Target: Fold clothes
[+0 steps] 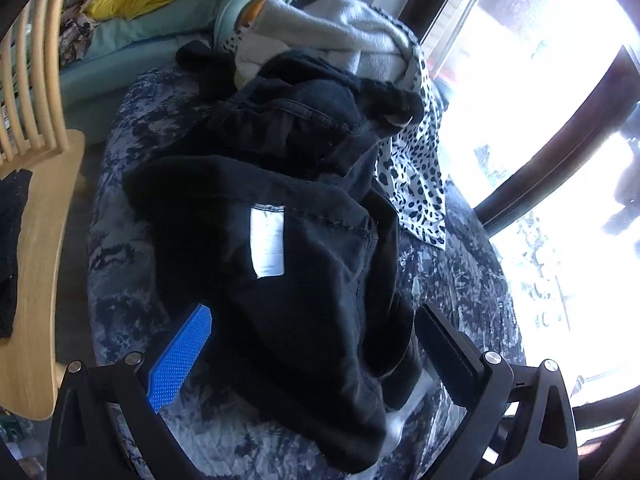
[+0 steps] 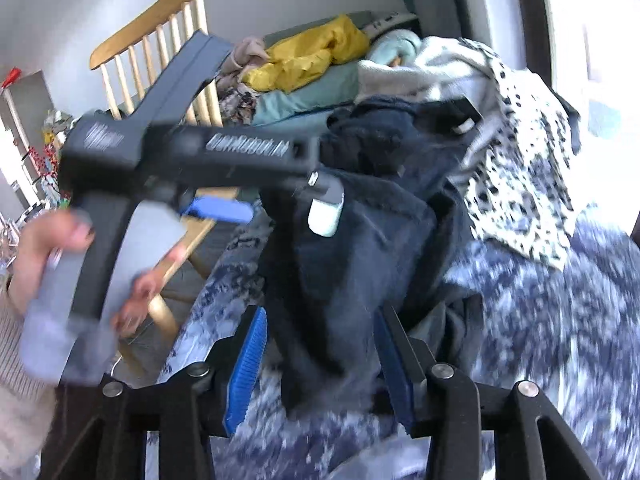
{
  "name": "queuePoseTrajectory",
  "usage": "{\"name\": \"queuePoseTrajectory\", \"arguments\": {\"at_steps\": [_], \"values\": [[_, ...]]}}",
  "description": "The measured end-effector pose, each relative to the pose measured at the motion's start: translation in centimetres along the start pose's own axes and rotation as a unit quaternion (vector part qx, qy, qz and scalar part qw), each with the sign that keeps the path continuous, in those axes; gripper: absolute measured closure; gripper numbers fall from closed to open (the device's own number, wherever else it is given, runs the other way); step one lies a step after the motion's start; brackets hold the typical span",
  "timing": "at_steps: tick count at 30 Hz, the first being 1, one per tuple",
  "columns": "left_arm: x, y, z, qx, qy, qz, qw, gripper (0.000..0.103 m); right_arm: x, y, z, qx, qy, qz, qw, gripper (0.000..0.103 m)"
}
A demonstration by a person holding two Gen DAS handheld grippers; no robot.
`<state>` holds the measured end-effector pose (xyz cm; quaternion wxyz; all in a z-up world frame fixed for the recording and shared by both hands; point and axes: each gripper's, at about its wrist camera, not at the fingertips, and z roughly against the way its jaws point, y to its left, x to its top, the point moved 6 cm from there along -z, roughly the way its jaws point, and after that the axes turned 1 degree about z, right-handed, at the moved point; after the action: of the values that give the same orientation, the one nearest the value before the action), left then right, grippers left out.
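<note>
So in the left wrist view we've got the black jeans [image 1: 288,240] bunched on the mottled blue-grey cushion [image 1: 460,280], white care label [image 1: 267,242] facing up, right in front of the laundry heap with the grey towel [image 1: 340,36] and the leopard-print fabric [image 1: 416,176] behind the jeans. The wooden chair [image 1: 36,208] sits to the left of the jeans. Our left claw [image 1: 316,344] is spread wide with the near end of the jeans lying between the fingers; neither pad looks like it's pressing on the denim, so we'd call it released, holding nothing.

Right wrist view is pretty blurry. The right claw [image 2: 320,344] is about half open, jeans [image 2: 344,272] hanging between the pads, and we can't see either pad really biting, so we read that as let go too. The left claw [image 2: 276,200] crosses just above the jeans, a hand [image 2: 60,260] on its handle.

What could go wrong: with nothing clamped, the denim can slump back into a wad, and closing on a thick bunch could grab several layers at once, or snag the leopard-print piece beside the jeans.
</note>
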<state>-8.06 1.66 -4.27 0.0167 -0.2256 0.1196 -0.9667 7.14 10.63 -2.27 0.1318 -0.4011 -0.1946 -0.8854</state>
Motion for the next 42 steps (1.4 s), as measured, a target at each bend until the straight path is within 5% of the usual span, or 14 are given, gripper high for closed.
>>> {"name": "queuePoseTrajectory", "arguments": {"at_steps": [12,14,16,17,22,32,42], "values": [[-1.5,-4.7,-6.8,0.094,0.053,-0.052,0.9929,0.0,-2.4,-6.1,1.7,-0.041,-0.004,-0.1,0.994,0.05],[-1.3,-4.8,-8.0,0.111,0.06,-0.054,0.9906,0.011,-2.7,-6.8,2.1,-0.039,-0.008,-0.11,0.993,0.047],[-1.4,-4.2,-8.6,0.131,0.063,-0.05,0.988,0.05,-3.0,-7.5,2.4,-0.042,-0.01,-0.122,0.992,0.042],[-1.4,-3.9,-8.7,0.135,0.064,-0.047,0.9876,0.062,-3.1,-7.7,2.6,-0.043,-0.01,-0.126,0.991,0.042],[-1.8,-1.8,-7.2,0.102,0.057,-0.024,0.9928,0.093,-3.6,-8.4,3.3,-0.041,-0.014,-0.146,0.988,0.041],[-2.7,1.4,1.4,0.061,-0.013,-0.015,0.9979,0.098,-3.2,-6.1,3.1,-0.028,-0.014,-0.146,0.989,0.04],[-6.3,8.5,6.7,0.043,-0.026,0.026,0.9984,0.098,-2.6,-4.0,3.4,-0.033,-0.017,-0.124,0.992,0.035]]}}
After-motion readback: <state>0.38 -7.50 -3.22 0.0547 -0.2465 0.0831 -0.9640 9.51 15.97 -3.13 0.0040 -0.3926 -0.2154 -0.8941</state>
